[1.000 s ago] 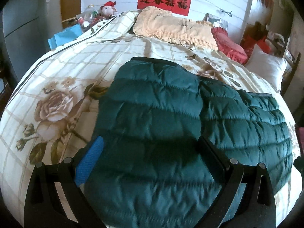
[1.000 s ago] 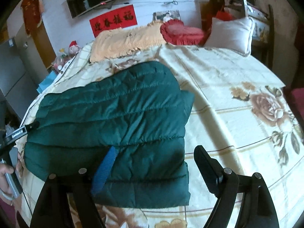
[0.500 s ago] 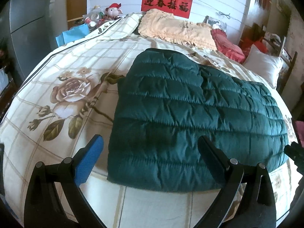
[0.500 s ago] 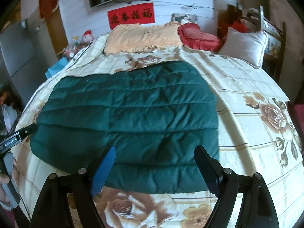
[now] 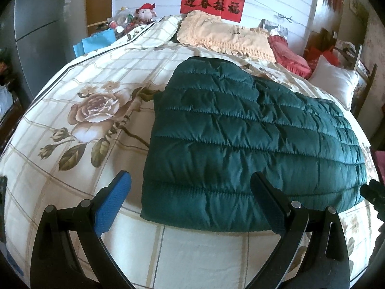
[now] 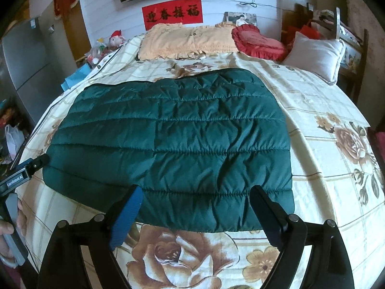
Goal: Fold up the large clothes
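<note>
A dark green quilted jacket (image 5: 240, 139) (image 6: 173, 139) lies folded into a flat rectangle on the floral bedspread (image 5: 84, 120) (image 6: 324, 120). My left gripper (image 5: 190, 180) hovers open over the jacket's near left corner, with nothing pressed between its pads. My right gripper (image 6: 196, 190) hangs over the near edge further right; its jaws are opening and the pads grip nothing. In the right wrist view the left gripper (image 6: 24, 171) shows at the left edge, held by a hand (image 6: 9, 228). The right gripper's tip (image 5: 373, 190) peeks in at the left wrist view's right edge.
At the head of the bed lie a peach pillow (image 5: 223, 36), a red cushion (image 5: 288, 53) and a white pillow (image 5: 334, 84). A grey fridge (image 5: 36, 36) and a blue bag (image 5: 96, 42) stand to the bed's left. A wooden chair (image 6: 349, 36) stands at the right.
Both grippers have drawn back toward the near edge of the bed, so the whole folded jacket now shows beyond the fingers. The right gripper's view has rolled level.
</note>
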`<state>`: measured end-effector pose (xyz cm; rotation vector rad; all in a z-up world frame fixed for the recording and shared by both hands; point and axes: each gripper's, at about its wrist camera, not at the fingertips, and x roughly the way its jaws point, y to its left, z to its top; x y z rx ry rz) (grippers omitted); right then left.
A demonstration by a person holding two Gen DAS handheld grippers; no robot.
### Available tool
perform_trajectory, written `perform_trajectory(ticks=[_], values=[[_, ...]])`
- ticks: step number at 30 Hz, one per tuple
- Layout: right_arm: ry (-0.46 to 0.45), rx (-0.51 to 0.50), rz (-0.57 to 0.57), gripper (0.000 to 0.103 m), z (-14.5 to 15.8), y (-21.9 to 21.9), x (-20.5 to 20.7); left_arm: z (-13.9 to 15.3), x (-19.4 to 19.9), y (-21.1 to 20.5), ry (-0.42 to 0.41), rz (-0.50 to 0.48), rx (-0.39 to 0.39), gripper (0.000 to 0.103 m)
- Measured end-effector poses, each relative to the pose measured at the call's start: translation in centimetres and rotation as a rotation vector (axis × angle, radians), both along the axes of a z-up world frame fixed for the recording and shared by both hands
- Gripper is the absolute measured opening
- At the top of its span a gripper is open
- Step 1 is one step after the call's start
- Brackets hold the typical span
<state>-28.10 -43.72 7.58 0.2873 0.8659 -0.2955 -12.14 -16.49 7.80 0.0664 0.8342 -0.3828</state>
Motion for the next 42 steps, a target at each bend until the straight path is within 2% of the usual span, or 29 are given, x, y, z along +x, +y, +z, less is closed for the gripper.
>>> perform_trajectory(ticks=[10,20,24,28,33,37,42], values=[[0.013,0.002,-0.019,0.091,-0.3,-0.6,-0.3,-0.6,0.2,0.4,0.010,0.009,0.003,0.100],[0.004,0.022,-0.069,0.094,-0.5,-3.7,-1.4,-1.4,1.3,1.1,0.036,0.013,-0.010,0.100],[-0.030,0.046,-0.096,0.100,-0.6,-5.9,-2.0,-2.1,2.8,2.5,0.104,0.011,-0.107,0.100],[-0.067,0.112,-0.113,0.102,-1.2,-8.9,-2.2,-3.2,4.5,3.7,0.192,0.023,-0.206,0.100],[-0.044,0.225,-0.078,0.102,-3.5,-11.4,-0.8,-4.5,5.7,4.0,0.279,0.021,-0.310,0.100],[-0.066,0.330,-0.043,0.102,-5.3,-12.6,0.5,-5.4,6.5,3.5,0.341,0.000,-0.363,0.102],[-0.087,0.400,0.007,0.103,-6.6,-12.3,2.2,-5.1,6.7,2.5,0.335,-0.026,-0.363,0.102]])
